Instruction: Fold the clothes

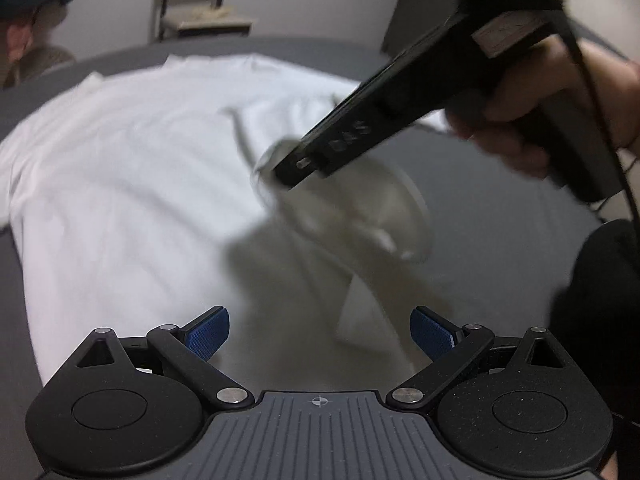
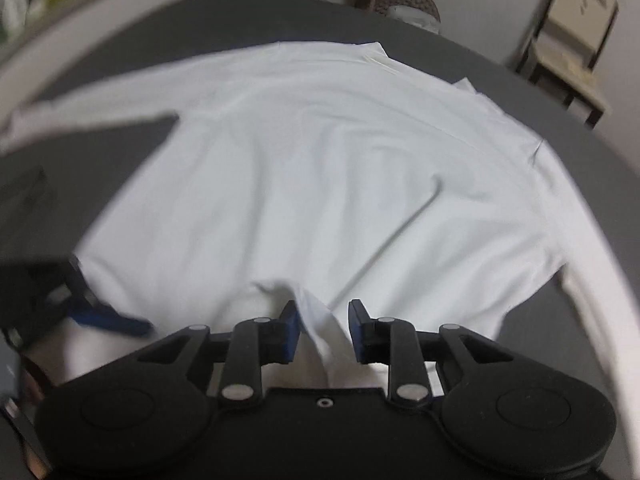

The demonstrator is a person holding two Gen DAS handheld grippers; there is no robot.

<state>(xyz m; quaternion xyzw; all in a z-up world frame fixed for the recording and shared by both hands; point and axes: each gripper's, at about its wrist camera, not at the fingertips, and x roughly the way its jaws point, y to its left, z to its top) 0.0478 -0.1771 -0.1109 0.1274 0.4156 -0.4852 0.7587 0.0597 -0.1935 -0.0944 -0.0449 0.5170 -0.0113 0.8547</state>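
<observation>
A white T-shirt (image 2: 320,168) lies spread across the grey table (image 2: 224,12), mostly flat, with one long crease running through its body and its near edge raised off the surface. The right gripper (image 2: 323,330) is at that raised near edge: a peak of cloth stands up between its blue pads (image 2: 289,334), but the jaws stand visibly apart, with gaps on both sides of the fabric, so it is parted around the cloth and not pinching it. In the left wrist view the same tool, carried by a hand (image 1: 532,120), appears above a blurred, lifted fold of the shirt near that edge; the blur suggests motion, though its direction cannot be read. The left gripper (image 1: 319,330) is wide open, holds nothing, and hovers over the shirt's near edge beside the lifted fold. Judgement: this fits either a grasp about to close on the hem or a release just after laying cloth down; the pictures do not settle which, and the shirt body shows no completed fold. Any further fold calls for both jaws to seat on one edge, well apart along it, so the fabric travels evenly. Beyond the shirt's far edge stand a chair (image 2: 568,52) and a seated person (image 1: 28,48), both clear of the table. Only the crease and bunched near hem stand in the way.
</observation>
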